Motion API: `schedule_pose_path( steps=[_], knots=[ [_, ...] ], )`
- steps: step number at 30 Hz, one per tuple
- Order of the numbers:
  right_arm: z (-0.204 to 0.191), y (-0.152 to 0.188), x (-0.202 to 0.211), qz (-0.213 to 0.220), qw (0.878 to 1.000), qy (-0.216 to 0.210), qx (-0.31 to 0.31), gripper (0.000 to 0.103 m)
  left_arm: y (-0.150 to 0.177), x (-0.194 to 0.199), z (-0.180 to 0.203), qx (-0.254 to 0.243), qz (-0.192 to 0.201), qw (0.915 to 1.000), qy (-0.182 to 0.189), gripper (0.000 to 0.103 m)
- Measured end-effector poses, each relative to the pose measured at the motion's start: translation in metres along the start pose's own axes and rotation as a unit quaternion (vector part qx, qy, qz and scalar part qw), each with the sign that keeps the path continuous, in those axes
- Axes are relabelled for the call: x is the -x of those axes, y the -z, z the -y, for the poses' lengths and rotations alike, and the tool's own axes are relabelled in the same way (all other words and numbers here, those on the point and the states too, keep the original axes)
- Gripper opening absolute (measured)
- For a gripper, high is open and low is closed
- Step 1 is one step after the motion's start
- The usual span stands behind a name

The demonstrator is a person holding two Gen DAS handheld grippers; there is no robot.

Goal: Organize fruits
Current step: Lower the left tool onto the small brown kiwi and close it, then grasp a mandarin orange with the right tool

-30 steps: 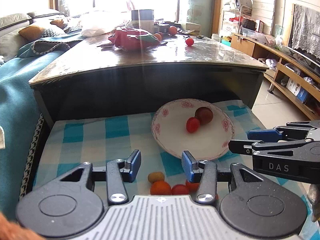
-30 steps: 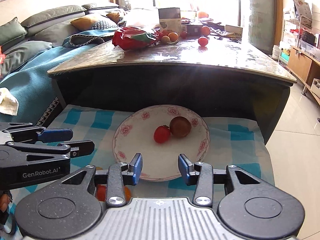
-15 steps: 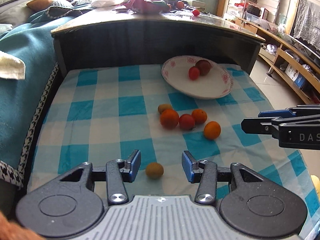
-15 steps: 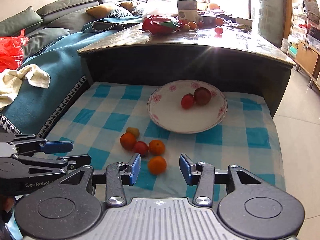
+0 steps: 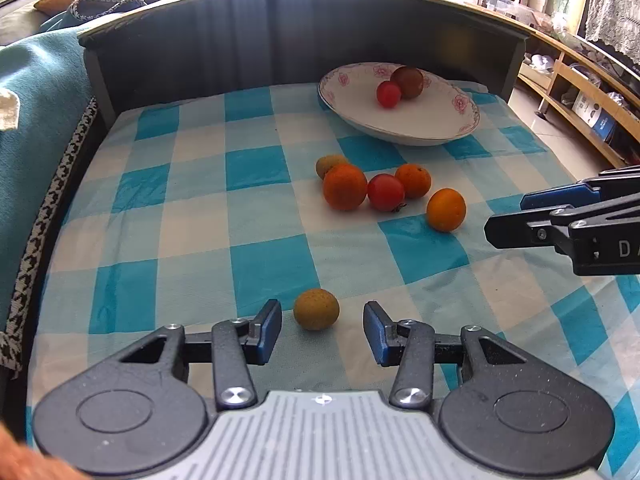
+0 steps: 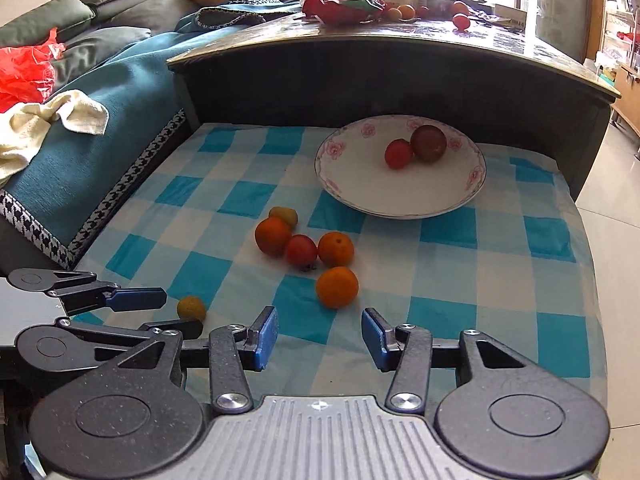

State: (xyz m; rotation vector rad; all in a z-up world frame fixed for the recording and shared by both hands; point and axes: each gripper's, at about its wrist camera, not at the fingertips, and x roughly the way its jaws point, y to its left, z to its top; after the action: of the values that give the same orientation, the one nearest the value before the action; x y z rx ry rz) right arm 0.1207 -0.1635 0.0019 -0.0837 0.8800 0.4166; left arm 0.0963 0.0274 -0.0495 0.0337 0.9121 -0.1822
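A flowered white plate [image 5: 360, 98] [image 6: 360, 168] at the back of the checked cloth holds a red tomato [image 5: 388, 94] and a dark brown fruit [image 5: 408, 82]. In front of it lie two oranges [image 5: 345, 192], a tomato [image 5: 386, 192] and a small yellowish fruit [image 5: 330, 164], with another orange [image 5: 446, 210] [image 6: 337, 287] a little apart. A brownish round fruit [image 5: 316, 309] [image 6: 192, 308] sits just ahead of my open left gripper [image 5: 322, 330] [image 6: 182, 312], untouched. My right gripper [image 6: 320, 336] [image 5: 506, 216] is empty, its jaws opening, just behind the lone orange.
A dark coffee table [image 6: 400, 52] with clutter and more fruit rises behind the cloth. A sofa under a teal cover [image 6: 120, 92] with a white towel [image 6: 52, 120] borders the left. Tiled floor [image 6: 616, 208] and a low wooden shelf [image 5: 568, 92] lie to the right.
Both views have drawn back from the plate and tipped down, so the loose fruit on the cloth came into sight. The left gripper sank toward the brownish fruit. The right jaws widened slightly.
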Motion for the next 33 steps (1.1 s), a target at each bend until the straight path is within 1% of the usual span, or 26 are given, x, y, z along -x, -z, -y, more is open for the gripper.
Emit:
schedule_pose_path(
  steps=[4,7,9,10,13,15,21,27,33],
  knots=[
    [0.001,-0.002,-0.005,-0.001,1.000,0.001,0.004,0.042,0.000,-0.007,-0.001,0.001,-0.001,1.0000,-0.004,0.053],
    [0.004,-0.005,-0.009,0.000,1.000,0.005,0.006,0.043,-0.001,-0.009,0.001,-0.008,0.002,0.9999,-0.007,0.052],
    [0.006,-0.006,-0.012,-0.001,1.000,0.004,0.002,0.043,-0.002,-0.011,0.002,-0.011,0.001,0.9999,-0.006,0.050],
    [0.007,-0.007,-0.014,-0.002,1.000,0.005,0.002,0.043,-0.002,-0.011,0.004,-0.015,0.004,0.9999,-0.007,0.047],
    [0.010,-0.008,-0.018,-0.003,1.000,0.006,-0.002,0.043,-0.001,-0.008,0.006,-0.023,0.010,0.9997,0.002,0.035],
    [0.012,-0.009,-0.021,-0.004,1.000,0.007,-0.002,0.043,0.000,-0.006,0.007,-0.025,0.011,0.9996,0.010,0.035],
    [0.015,-0.010,-0.032,-0.004,1.000,0.013,-0.002,0.043,0.001,-0.006,0.009,-0.030,0.011,0.9993,0.017,0.035],
    [0.014,-0.014,-0.044,-0.003,1.000,0.010,0.003,0.043,0.001,-0.005,0.012,-0.038,0.016,0.9990,0.019,0.035],
    [0.010,-0.014,-0.058,-0.013,1.000,0.011,0.010,0.043,0.002,-0.008,0.013,-0.043,0.013,0.9989,0.017,0.035]
  ],
)
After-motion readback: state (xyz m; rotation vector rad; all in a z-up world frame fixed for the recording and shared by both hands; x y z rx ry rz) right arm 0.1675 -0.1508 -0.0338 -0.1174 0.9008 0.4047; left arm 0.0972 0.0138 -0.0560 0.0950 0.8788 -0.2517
